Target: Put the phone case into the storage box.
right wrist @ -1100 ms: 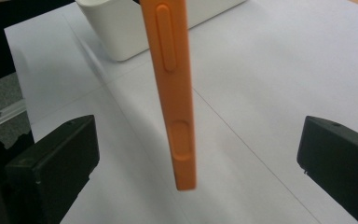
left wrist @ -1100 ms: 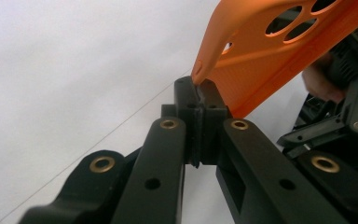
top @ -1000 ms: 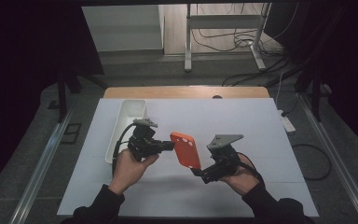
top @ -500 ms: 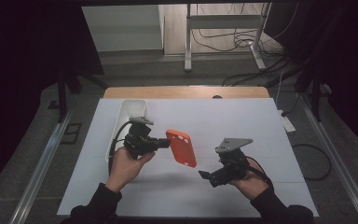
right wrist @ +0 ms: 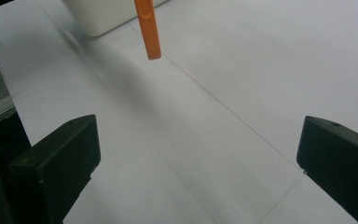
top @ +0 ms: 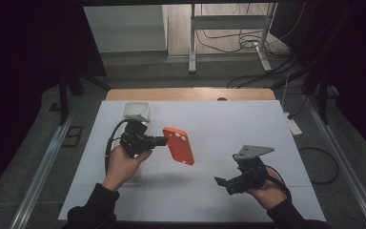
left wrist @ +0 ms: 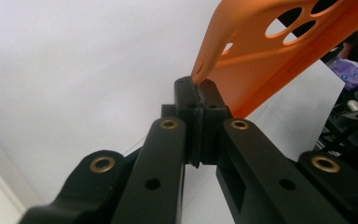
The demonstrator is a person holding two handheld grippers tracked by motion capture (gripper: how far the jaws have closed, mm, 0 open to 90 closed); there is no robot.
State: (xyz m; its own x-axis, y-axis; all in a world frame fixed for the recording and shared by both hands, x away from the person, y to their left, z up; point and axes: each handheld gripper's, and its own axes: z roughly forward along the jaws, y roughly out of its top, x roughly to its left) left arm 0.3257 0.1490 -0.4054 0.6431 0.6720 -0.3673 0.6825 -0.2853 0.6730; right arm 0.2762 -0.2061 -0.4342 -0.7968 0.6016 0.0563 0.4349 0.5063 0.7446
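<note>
An orange phone case (top: 178, 145) with camera cut-outs hangs tilted above the white table (top: 228, 119). My left gripper (top: 159, 140) is shut on the case's left edge. In the left gripper view the two pads (left wrist: 186, 95) pinch the thin rim of the case (left wrist: 279, 51). My right gripper (top: 221, 182) is held low at the front right, apart from the case, with its jaws wide open and nothing between them. In the right gripper view (right wrist: 198, 154) the case (right wrist: 148, 28) shows edge-on farther off.
A white rectangular bin (top: 136, 110) stands at the table's far left, just behind my left hand, and its wall shows in the right gripper view (right wrist: 107, 16). The table's wooden far edge (top: 190, 93) lies beyond the white sheet.
My right gripper has drawn away from the case's lower end, to the right and toward the near edge. The left gripper, still holding the case, has shifted slightly left and away.
</note>
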